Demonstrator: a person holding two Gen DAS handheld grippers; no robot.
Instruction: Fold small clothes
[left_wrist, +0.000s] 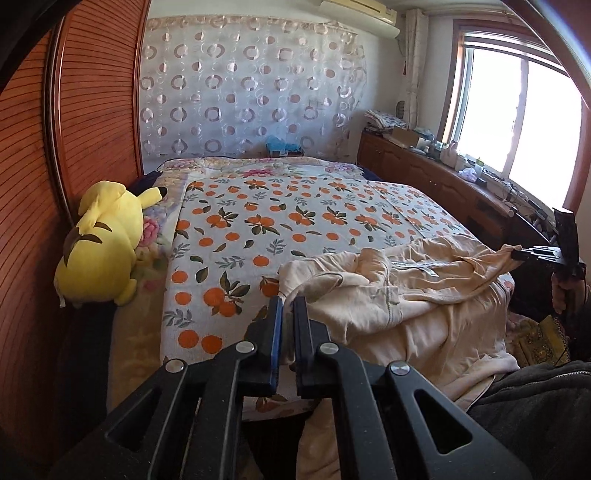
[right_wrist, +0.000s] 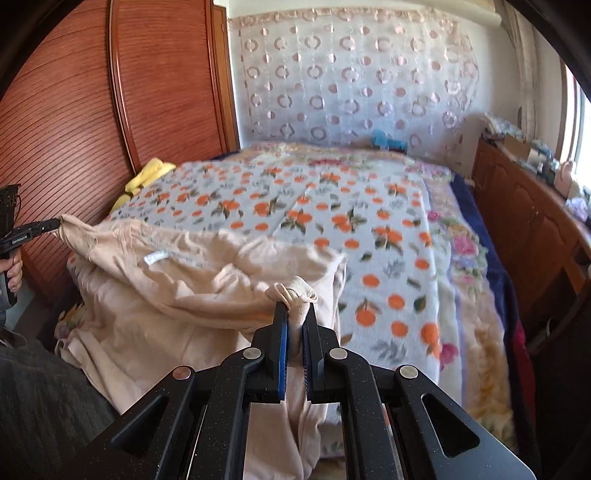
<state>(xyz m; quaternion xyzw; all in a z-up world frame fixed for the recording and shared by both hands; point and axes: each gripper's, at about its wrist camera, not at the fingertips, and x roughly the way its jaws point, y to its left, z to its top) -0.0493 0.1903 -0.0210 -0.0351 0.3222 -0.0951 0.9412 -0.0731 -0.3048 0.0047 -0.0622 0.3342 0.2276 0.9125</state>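
Observation:
A cream garment (left_wrist: 406, 295) lies crumpled on the near edge of the bed, partly hanging off it. My left gripper (left_wrist: 288, 304) is shut on the garment's left corner; it also shows at the far left of the right wrist view (right_wrist: 57, 223), pinching that corner. My right gripper (right_wrist: 295, 310) is shut on a bunched corner of the same garment (right_wrist: 177, 284); in the left wrist view it shows at the far right (left_wrist: 517, 254), gripping the cloth's edge. The cloth sags between the two grippers. A white label (right_wrist: 157, 257) shows on it.
The bed carries an orange-print blanket (left_wrist: 277, 221). A yellow plush toy (left_wrist: 103, 243) lies at its left edge by a wooden wardrobe (left_wrist: 74, 129). A wooden cabinet (left_wrist: 436, 177) with clutter runs along the right under the window. My dark-clothed body (left_wrist: 535, 413) is close by.

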